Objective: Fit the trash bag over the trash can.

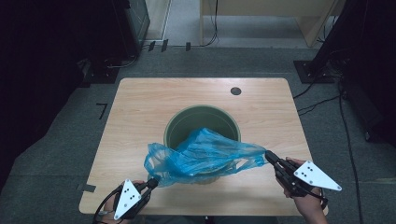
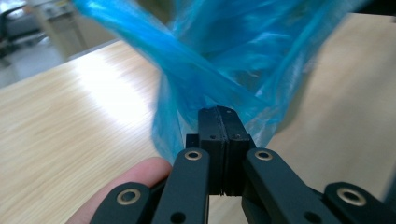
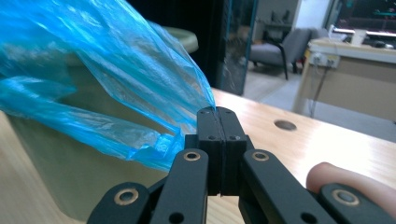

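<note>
A thin blue plastic bag [image 1: 201, 156] hangs stretched over the near rim of a green bin [image 1: 201, 122] that stands in the middle of the wooden table [image 1: 140, 105]. My left gripper [image 1: 152, 182] is shut on the bag's lower left corner. At the bag's right end my right gripper [image 1: 269, 155] is shut on its edge. In the left gripper view the closed jaws pinch the blue bag [image 2: 224, 60], and a fingertip [image 2: 135, 175] lies beside them. The right gripper view has the blue bag [image 3: 116, 79] pulled tight from the closed jaws across the pale green bin [image 3: 65, 177].
A round cable hole [image 1: 236, 91] sits at the table's far right. Dark equipment stands and cables flank the table on the grey floor. A pale wooden desk [image 1: 261, 11] stands beyond. An armchair [image 3: 275, 51] and a counter lie far behind in the right gripper view.
</note>
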Demonstrator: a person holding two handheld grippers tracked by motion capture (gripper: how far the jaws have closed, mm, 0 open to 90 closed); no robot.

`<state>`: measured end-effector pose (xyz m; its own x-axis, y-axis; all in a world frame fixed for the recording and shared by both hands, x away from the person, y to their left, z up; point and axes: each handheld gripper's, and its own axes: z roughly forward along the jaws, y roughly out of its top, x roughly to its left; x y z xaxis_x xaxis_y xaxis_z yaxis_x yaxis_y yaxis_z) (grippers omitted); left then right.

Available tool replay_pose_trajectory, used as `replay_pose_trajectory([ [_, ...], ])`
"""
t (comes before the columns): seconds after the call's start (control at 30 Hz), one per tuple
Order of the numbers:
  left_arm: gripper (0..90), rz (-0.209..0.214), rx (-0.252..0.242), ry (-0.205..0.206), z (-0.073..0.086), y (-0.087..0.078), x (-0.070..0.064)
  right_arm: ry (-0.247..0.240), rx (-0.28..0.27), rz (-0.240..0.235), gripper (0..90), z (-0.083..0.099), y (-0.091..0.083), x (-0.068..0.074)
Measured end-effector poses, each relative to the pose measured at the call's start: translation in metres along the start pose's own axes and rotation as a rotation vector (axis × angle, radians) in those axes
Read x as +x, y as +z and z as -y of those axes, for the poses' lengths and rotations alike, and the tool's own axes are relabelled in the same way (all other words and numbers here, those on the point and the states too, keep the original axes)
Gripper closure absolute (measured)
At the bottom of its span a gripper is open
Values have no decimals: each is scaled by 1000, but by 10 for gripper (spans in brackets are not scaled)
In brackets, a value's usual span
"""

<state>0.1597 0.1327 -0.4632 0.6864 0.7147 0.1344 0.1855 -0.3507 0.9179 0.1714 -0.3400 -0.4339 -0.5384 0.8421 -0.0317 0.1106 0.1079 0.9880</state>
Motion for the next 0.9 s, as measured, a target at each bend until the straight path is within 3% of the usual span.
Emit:
replay_pose_trajectory([
  [0.1,888,-53,1,-65,0,3,6,-23,61,49,900,4,8,4],
  [0.17,893,-86,5,-142,1,8,11,0,96,70,900,7,15,6],
  [0.2,891,-124,20,-171,2,13,11,12,117,79,900,9,19,7],
  [0.27,894,-175,68,-161,5,29,7,37,158,85,900,16,31,12],
  [0.33,896,-178,88,-171,7,41,5,24,204,96,900,23,44,19],
  [0.47,897,-187,57,-230,7,46,12,-1,237,121,900,27,56,29],
  [0.53,877,-153,19,-242,9,42,14,10,228,121,900,27,54,28],
  [0.57,803,-116,-1,-243,11,40,15,20,218,117,900,27,53,27],
  [0.63,647,-90,-31,-247,13,35,17,47,179,93,884,27,47,24],
  [0.73,421,-61,-53,-257,16,26,22,63,118,78,713,24,38,21],
  [0.8,364,-74,-73,-244,18,19,24,68,77,68,608,21,33,21],
  [0.9,348,-44,-138,-260,16,6,28,97,35,4,552,16,27,19],
])
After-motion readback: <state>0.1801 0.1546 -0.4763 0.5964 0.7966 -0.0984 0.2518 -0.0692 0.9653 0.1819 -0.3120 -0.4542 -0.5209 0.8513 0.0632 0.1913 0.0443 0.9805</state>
